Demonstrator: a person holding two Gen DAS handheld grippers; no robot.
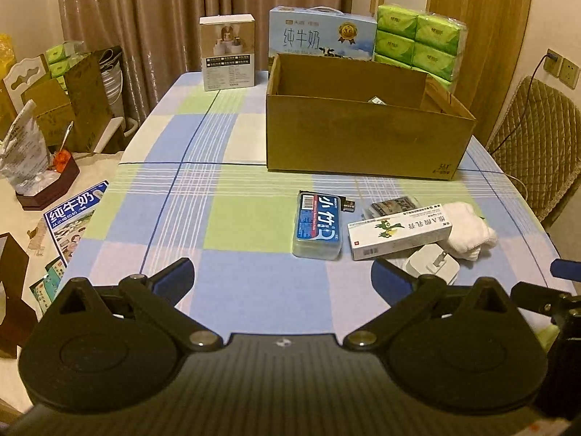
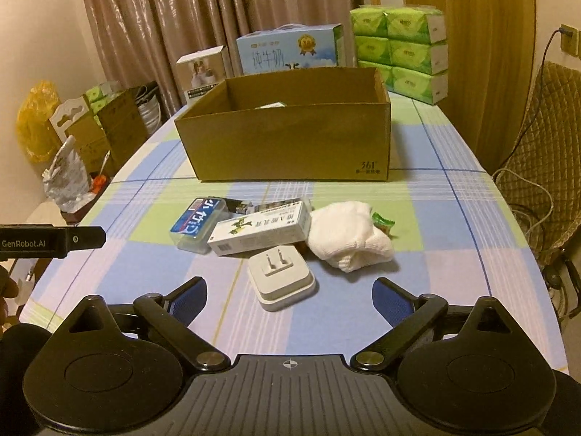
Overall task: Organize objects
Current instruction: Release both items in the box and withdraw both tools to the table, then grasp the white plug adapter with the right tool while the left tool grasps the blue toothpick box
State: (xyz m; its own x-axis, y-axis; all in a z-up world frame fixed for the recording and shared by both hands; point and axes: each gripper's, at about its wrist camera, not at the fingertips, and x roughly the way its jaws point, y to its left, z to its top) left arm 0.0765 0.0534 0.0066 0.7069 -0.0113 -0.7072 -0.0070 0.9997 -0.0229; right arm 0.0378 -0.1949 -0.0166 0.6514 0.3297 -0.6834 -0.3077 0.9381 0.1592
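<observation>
Ahead of our right tool (image 2: 290, 301), fingers spread wide and empty, the charger plug (image 2: 281, 278) lies nearest; our left tool (image 1: 281, 279) is equally agape.

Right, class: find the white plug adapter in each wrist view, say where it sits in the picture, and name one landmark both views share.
Left wrist view: the white plug adapter lies low and right of centre, just beyond the right fingertip, partly hidden by it.
Right wrist view: the adapter lies near the centre, prongs up, ahead of the open fingers.
Shared landmark: the long white medicine box just behind it.
</observation>
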